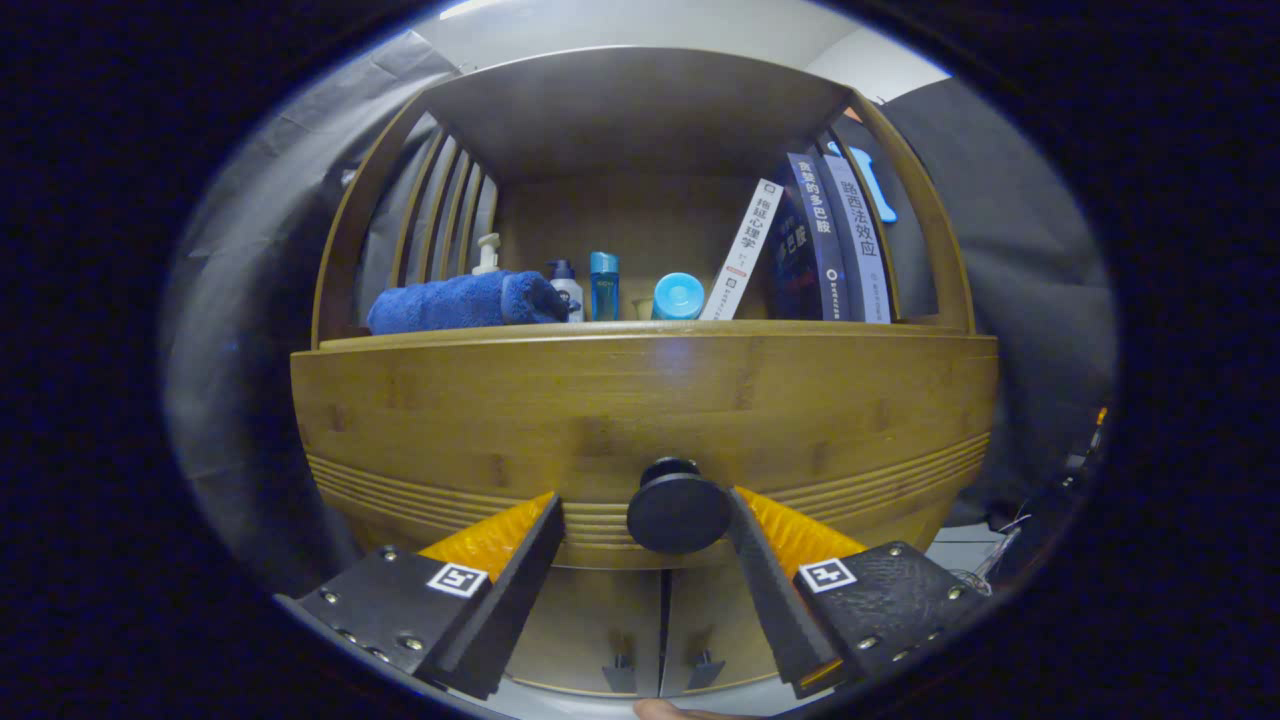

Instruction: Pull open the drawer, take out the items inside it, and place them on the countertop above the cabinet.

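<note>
The bamboo drawer front (640,410) is close ahead and sits flush in the cabinet. Its round black knob (678,512) juts out at the lower middle. My gripper (645,500) is open, with the knob between its two fingers. The right finger (760,560) is right against the knob's side, while the left finger (530,560) stands a clear gap away from it. The countertop (640,332) runs just above the drawer. The inside of the drawer is hidden.
On the countertop lie a rolled blue towel (460,302), a pump bottle (487,253), small bottles (603,285), a blue cap (678,297) and several leaning books (820,240). Below the drawer are two cabinet doors (660,640) with small handles. A fingertip (665,710) shows at the bottom.
</note>
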The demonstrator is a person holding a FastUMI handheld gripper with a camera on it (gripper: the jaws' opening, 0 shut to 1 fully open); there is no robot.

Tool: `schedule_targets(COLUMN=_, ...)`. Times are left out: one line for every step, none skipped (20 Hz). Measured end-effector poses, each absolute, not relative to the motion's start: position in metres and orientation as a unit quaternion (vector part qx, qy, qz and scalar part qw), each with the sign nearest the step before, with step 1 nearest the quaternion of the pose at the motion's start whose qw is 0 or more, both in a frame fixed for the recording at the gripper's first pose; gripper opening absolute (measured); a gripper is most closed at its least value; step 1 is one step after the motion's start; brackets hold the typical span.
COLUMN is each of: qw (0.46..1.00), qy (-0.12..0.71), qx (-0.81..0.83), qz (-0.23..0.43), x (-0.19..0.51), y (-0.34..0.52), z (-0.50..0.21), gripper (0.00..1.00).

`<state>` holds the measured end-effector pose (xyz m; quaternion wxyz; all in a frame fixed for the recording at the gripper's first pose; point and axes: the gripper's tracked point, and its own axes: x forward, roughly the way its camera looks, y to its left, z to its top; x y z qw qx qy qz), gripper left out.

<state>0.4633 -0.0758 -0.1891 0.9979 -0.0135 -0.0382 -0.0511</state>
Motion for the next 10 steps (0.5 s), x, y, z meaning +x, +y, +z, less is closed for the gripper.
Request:
schedule_targets(qw=0.998, qy=-0.042, qx=-0.01, qz=-0.051, x=0.4681, y=-0.0762, z=-0.1879, gripper=0.98)
schedule_targets(qw=0.998, qy=-0.045, qx=-0.005, qz=-0.052, x=0.4698, y=-0.0766, z=-0.1894, gripper=0.97)
schedule_targets(qw=0.998, qy=-0.043, qx=0.004, qz=-0.051, x=0.4712, y=-0.0768, z=-0.1916, gripper=0.97)
schedule_targets(qw=0.998, qy=-0.046, qx=0.015, qz=-0.049, x=0.471, y=-0.0762, z=-0.1907, gripper=0.97)
schedule_targets(qw=0.998, qy=-0.044, qx=0.02, qz=-0.048, x=0.4717, y=-0.0754, z=-0.1913, gripper=0.97)
schedule_targets(qw=0.998, qy=-0.043, qx=0.016, qz=-0.047, x=0.4731, y=-0.0762, z=-0.1911, gripper=0.97)
schedule_targets(qw=0.998, qy=-0.038, qx=0.017, qz=-0.046, x=0.4736, y=-0.0771, z=-0.1909, gripper=0.97)
schedule_targets(qw=0.998, qy=-0.036, qx=0.018, qz=-0.046, x=0.4735, y=-0.0769, z=-0.1914, gripper=0.97)
schedule_targets(qw=0.998, qy=-0.034, qx=0.018, qz=-0.045, x=0.4731, y=-0.077, z=-0.1914, gripper=0.97)
schedule_targets(qw=0.998, qy=-0.034, qx=0.018, qz=-0.045, x=0.4734, y=-0.0766, z=-0.191, gripper=0.97)
